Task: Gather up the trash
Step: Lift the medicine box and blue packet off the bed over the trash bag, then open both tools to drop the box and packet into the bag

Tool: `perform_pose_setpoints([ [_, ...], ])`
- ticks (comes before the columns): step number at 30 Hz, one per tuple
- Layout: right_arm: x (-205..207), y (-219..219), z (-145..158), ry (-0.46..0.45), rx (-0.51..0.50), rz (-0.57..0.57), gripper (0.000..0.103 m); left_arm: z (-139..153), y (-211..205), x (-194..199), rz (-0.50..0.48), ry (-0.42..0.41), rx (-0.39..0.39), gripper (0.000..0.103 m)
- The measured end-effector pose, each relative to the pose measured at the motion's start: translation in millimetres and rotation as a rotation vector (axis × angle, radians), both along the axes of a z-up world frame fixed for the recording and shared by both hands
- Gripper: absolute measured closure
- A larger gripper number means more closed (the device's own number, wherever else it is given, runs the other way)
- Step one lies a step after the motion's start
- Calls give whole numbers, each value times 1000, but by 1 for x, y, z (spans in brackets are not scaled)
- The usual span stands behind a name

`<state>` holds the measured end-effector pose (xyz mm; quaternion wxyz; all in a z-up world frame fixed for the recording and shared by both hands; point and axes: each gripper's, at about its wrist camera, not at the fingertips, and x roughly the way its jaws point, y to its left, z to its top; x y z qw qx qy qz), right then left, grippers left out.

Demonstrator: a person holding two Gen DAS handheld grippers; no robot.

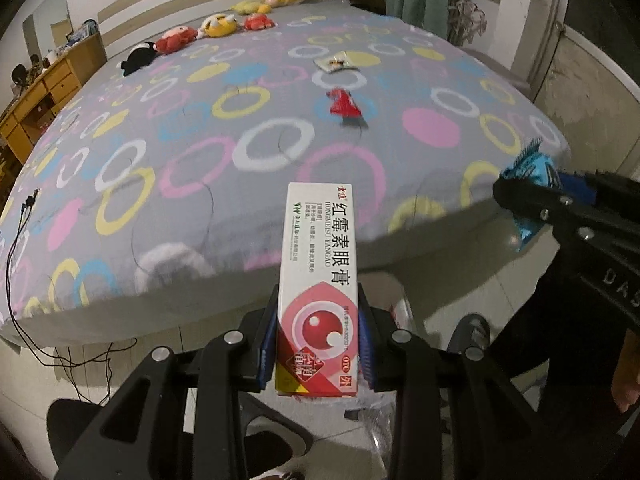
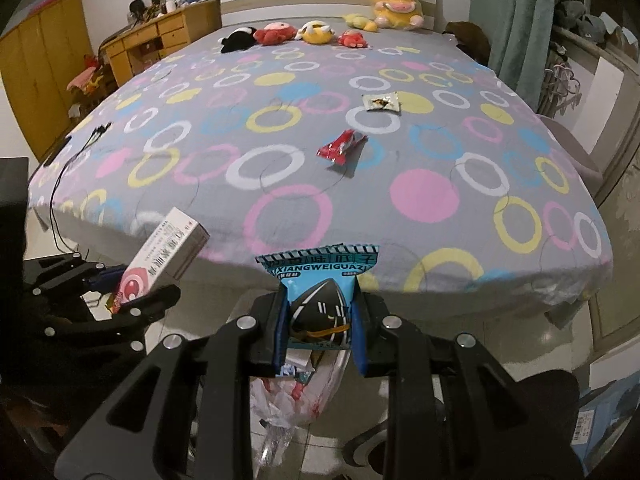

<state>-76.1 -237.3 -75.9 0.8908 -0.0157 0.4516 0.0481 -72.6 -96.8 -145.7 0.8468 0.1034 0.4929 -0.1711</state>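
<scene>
Two wrappers on the bed (image 1: 160, 184): red wrapper (image 1: 343, 104), white wrapper (image 1: 335, 62). Left gripper (image 1: 318, 344), jaws clenched on an upright medicine box (image 1: 318, 280) off the bed's edge.

Right view: right gripper (image 2: 318, 320), jaws grasping a blue snack packet (image 2: 320, 280) above a plastic trash bag (image 2: 288, 396) on the floor.

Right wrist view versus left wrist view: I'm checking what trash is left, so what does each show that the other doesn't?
Only the right wrist view shows the trash bag below the right gripper, and the blue snack packet's printed front. Only the left wrist view shows the ointment box's full label in the left gripper. Both show the red wrapper and white wrapper lying on the bed.
</scene>
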Motion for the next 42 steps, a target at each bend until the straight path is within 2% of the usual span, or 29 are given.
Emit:
perform_pose_setpoints([
  [9, -11, 13, -21, 21, -24, 9, 78, -34, -1, -19, -45, 72, 3, 70],
  [12, -12, 14, -33, 40, 2, 5, 78, -49, 1, -20, -49, 116, 4, 70],
  [14, -9, 13, -45, 71, 38, -4, 78, -62, 3, -17, -52, 160, 1, 70],
  [18, -4, 17, -72, 125, 67, -8, 78, -92, 3, -11, -74, 221, 54, 70],
  [21, 3, 20, -97, 172, 69, -12, 78, -109, 5, -4, -79, 249, 86, 70],
  [25, 16, 23, -129, 242, 82, -32, 78, -130, 10, 9, -76, 306, 85, 70],
  [30, 31, 27, -163, 314, 96, -49, 78, -153, 6, 17, -119, 358, 132, 70],
  [34, 40, 29, -183, 362, 103, -65, 78, -171, 4, 18, -155, 386, 143, 70],
  [42, 55, 29, -207, 423, 98, -83, 77, -198, 9, 22, -147, 435, 157, 70],
])
